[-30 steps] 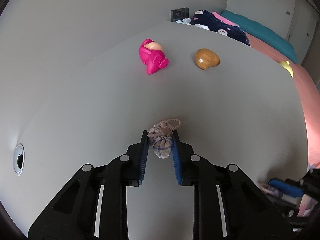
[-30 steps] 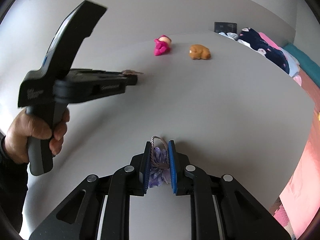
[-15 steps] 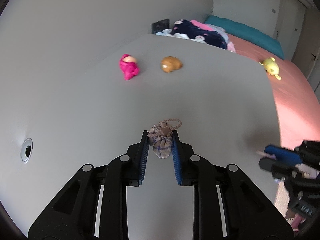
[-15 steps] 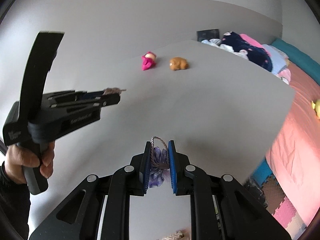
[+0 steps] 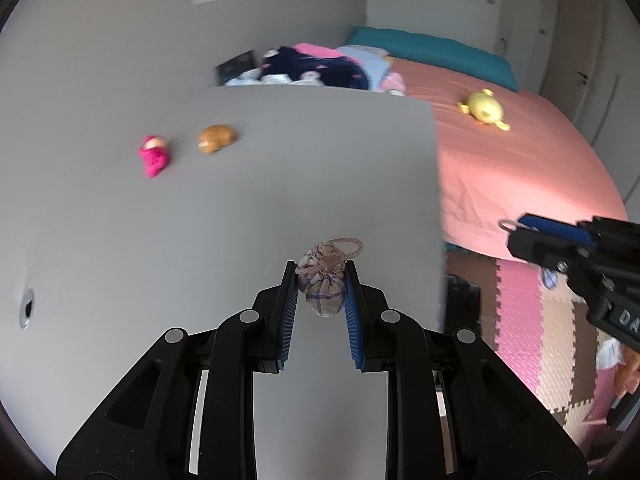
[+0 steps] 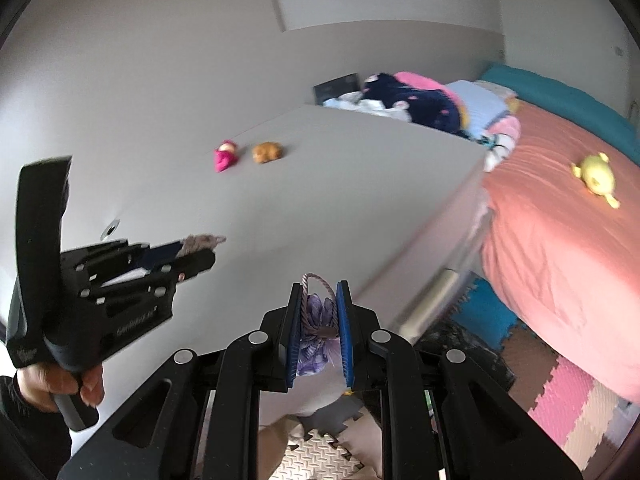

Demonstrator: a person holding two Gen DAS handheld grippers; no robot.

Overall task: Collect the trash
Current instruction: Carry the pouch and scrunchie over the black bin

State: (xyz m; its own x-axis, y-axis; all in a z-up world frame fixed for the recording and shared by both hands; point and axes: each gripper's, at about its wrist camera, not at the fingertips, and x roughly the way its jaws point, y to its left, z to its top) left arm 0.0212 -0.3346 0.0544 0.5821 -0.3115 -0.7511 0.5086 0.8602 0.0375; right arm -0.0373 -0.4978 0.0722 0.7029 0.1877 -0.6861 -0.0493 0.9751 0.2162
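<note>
Item one: a checked cloth pouch (image 5: 325,290) with a cord loop, held off the grey table (image 5: 240,208) between the narrow jaws of our left gripper (image 5: 320,280), which press its sides. Item two: a purple pouch (image 6: 318,320), likewise corded, pinched in our right gripper (image 6: 319,292) past the table's near right edge, above the foam floor mat (image 6: 568,392). We judge both light, soft and squashable, unlikely to slip on ribbed pads; the bulging body below the tied neck looks the surest hold. Far left on the table lie a pink toy (image 5: 154,155) and a brown toy (image 5: 216,139). Right: a pink bed (image 5: 520,168) bearing a yellow toy (image 5: 485,109).
</note>
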